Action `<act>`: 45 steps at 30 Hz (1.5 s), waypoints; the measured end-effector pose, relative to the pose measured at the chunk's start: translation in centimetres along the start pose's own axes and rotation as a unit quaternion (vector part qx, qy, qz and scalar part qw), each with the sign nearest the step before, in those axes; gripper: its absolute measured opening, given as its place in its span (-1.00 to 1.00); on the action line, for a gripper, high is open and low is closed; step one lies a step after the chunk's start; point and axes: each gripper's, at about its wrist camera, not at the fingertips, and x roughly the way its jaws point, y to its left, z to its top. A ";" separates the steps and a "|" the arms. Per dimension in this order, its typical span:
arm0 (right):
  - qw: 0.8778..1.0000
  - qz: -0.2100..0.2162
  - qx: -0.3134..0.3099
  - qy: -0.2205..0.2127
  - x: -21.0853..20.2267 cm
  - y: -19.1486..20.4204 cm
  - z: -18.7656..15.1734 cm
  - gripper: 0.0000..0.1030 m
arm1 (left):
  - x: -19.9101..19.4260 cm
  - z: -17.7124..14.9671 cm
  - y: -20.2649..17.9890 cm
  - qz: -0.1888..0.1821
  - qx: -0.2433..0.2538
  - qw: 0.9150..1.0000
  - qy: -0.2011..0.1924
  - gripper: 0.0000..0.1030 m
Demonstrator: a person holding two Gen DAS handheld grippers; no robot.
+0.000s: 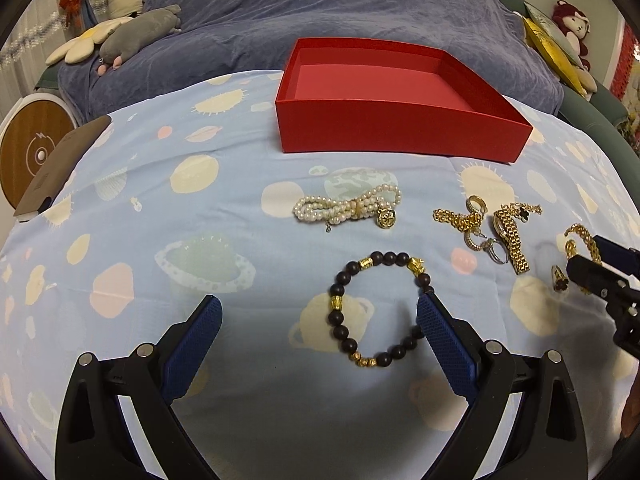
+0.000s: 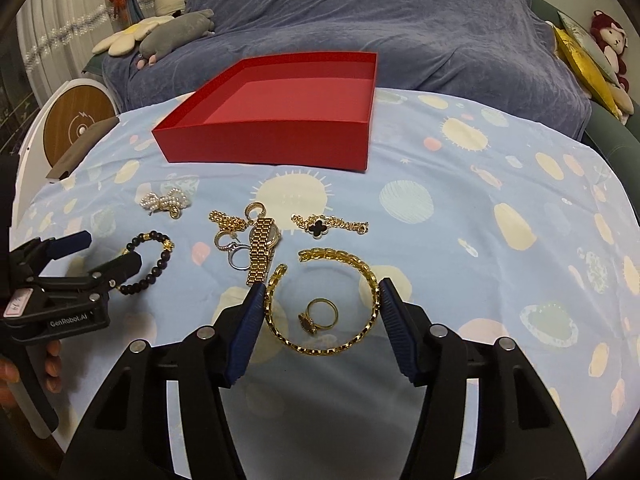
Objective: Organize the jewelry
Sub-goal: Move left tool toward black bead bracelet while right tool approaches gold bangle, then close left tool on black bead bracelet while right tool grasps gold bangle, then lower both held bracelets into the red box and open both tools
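Jewelry lies loose on the patterned sheet (image 2: 480, 168) in front of the empty red box (image 2: 280, 136). A gold chain bracelet (image 2: 374, 280) sits between the right gripper (image 2: 322, 286) jaws, which are about half open with the pads at its sides, not clearly pressing; a gold ring (image 2: 322, 314) lies inside its loop. Closing could buckle the chain, let it slip out, or drag the ring along. The left gripper (image 1: 320, 312) jaws gape wide and empty, one pad just beside the dark bead bracelet (image 1: 380, 308); a careless nudge might shove it. The watch (image 2: 262, 254) and tangled earrings nearby could snag.
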 end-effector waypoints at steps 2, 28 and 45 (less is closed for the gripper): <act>1.000 0.003 0.003 -0.003 -0.3 0.0 0.0 0.08 | 0.2 -0.3 -0.1 0.002 0.004 1.000 0.002 0.85; 0.999 0.021 0.012 -0.032 -2.4 0.1 1.8 0.08 | -3.2 2.8 -1.7 -0.080 0.009 0.996 -0.045 -0.90; 0.995 0.044 0.055 -0.070 4.9 -2.5 21.3 0.08 | -2.1 22.8 -1.0 -0.086 -0.022 0.986 -0.139 -0.90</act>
